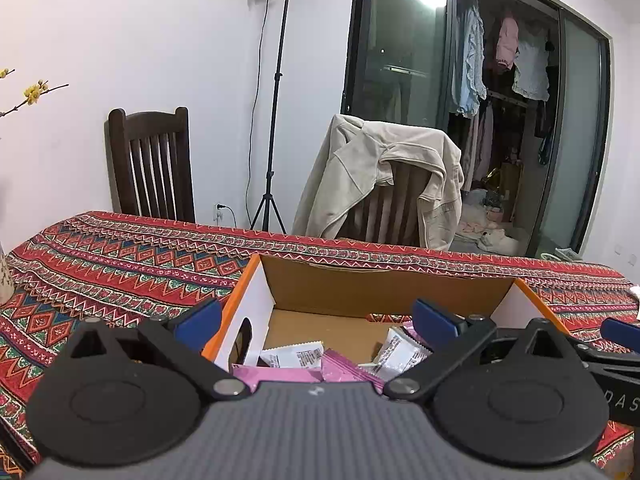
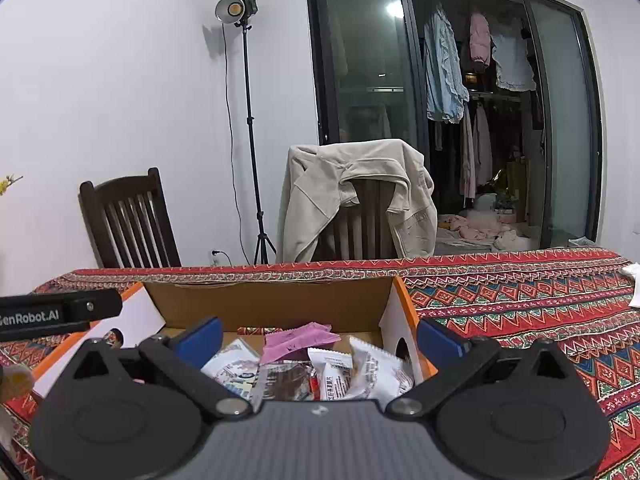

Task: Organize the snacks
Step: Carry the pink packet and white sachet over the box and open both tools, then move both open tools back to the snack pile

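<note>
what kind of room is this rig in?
Likely a home dining area: a table under a patterned cloth, wooden dining chairs, one draped with a jacket, and laundry hanging beyond the glass sliding doors. A studio light suggests staged recording.

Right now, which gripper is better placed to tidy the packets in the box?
Right gripper, probably: it opens squarely over the packets, while the left gripper straddles the box wall.

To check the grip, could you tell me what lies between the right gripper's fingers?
Nothing is gripped: the open right gripper frames loose snack packets in the cardboard box, in the right wrist view.
</note>
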`<action>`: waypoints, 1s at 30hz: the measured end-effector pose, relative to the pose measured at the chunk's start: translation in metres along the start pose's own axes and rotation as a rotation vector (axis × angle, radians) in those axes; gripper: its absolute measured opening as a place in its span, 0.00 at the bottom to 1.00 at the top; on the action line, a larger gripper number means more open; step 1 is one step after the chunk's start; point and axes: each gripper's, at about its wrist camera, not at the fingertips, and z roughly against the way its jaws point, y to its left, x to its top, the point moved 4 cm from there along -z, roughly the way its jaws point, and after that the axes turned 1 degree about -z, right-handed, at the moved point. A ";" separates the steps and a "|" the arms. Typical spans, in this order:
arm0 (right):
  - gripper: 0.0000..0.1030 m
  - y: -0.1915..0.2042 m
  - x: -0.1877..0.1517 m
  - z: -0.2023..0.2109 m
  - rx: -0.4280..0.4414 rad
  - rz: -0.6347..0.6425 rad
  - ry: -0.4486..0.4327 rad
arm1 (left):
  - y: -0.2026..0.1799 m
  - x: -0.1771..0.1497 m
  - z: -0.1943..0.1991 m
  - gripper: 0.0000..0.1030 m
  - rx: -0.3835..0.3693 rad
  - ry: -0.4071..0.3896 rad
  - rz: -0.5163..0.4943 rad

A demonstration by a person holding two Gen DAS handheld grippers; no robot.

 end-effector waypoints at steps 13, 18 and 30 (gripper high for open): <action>1.00 0.003 0.003 0.004 0.004 -0.005 0.006 | -0.003 0.000 0.002 1.00 0.001 0.004 0.002; 1.00 0.004 0.009 0.012 -0.009 0.004 -0.012 | -0.002 0.002 0.008 1.00 -0.003 -0.004 0.007; 1.00 0.012 0.015 0.051 -0.005 0.055 -0.028 | 0.008 0.013 0.040 1.00 -0.016 0.002 0.002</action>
